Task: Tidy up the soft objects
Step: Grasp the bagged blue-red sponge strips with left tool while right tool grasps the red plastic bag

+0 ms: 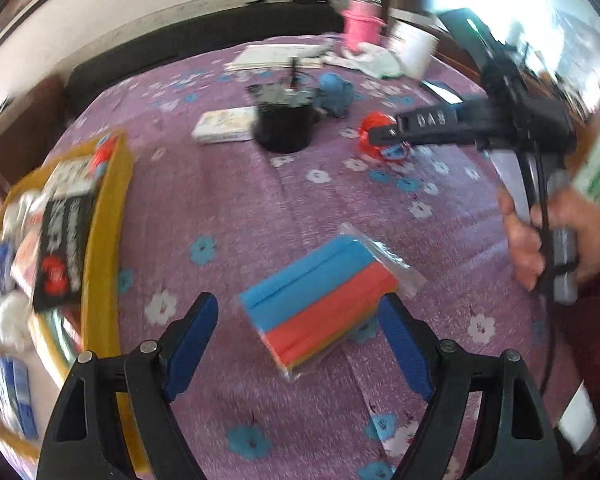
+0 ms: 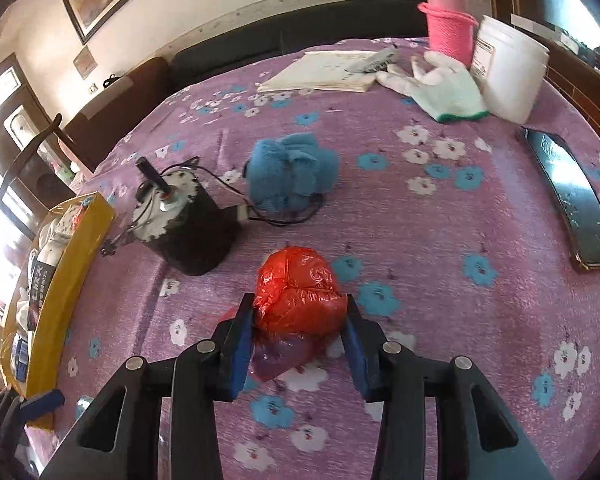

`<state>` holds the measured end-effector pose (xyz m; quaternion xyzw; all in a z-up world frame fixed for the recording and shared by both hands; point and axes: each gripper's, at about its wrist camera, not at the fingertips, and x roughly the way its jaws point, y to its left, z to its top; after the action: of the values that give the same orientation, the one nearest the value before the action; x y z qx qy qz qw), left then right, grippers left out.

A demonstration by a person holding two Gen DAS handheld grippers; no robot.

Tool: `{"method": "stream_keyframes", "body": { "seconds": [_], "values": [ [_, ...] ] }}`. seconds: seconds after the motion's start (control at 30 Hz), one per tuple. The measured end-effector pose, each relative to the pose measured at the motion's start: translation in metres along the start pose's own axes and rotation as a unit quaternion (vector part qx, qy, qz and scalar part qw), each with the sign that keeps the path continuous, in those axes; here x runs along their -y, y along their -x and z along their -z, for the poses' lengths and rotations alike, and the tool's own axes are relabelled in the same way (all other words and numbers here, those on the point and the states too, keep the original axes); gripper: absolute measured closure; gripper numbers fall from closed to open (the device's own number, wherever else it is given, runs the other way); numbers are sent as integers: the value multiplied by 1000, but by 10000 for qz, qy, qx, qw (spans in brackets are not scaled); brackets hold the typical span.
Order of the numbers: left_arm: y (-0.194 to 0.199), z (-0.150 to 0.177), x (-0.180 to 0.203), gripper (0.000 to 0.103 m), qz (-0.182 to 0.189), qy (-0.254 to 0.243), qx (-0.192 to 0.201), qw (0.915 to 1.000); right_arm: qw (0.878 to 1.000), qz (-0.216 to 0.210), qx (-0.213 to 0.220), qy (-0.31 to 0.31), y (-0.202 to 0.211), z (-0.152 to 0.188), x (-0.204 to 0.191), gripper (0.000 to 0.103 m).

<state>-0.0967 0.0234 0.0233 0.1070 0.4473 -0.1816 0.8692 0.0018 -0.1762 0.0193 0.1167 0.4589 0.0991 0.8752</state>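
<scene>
Sponge pack (image 1: 320,300), long axis diagonal, up-right.

The tabletop (image 2: 440,240) wears a matt, woven purple cloth printed with flowers. A crinkled, glossy red plastic bag (image 2: 300,292) sits near; beyond it lies a fluffy blue plush cloth (image 2: 290,176). The black motor (image 2: 188,232) has a dull metal top. Far right, a knitted white glove (image 2: 448,88) lies by a smooth white plastic jar (image 2: 508,68). Foam strips (image 1: 320,304) lie in clear, shiny film.
</scene>
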Motion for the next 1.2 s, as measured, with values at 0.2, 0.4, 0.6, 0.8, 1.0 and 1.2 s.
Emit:
{"method": "stream_keyframes", "body": {
  "seconds": [0.2, 0.4, 0.6, 0.8, 1.0, 1.2],
  "values": [
    [-21, -7, 24, 13, 166, -834, -107, 9963, 9996, -160, -18, -217, 3, -1, 9, 59],
    [-29, -14, 29, 22, 63, -638, -229, 9977, 9996, -155, -12, -234, 2, -1, 11, 59],
    [-12, -15, 34, 47, 94, -509, -190, 9985, 9996, -137, -7, -231, 2, -1, 11, 59],
    [-3, -14, 43, 19, -28, -926, 63, 9957, 9997, -119, 5, -236, 3, 0, 10, 59],
    [-20, -11, 62, 17, -8, -1328, -161, 9910, 9996, -126, 7, -250, 2, 0, 10, 59],
    [-31, -19, 54, 47, 323, -798, -310, 9958, 9994, -152, 36, -299, 3, 0, 11, 59]
  ]
}}
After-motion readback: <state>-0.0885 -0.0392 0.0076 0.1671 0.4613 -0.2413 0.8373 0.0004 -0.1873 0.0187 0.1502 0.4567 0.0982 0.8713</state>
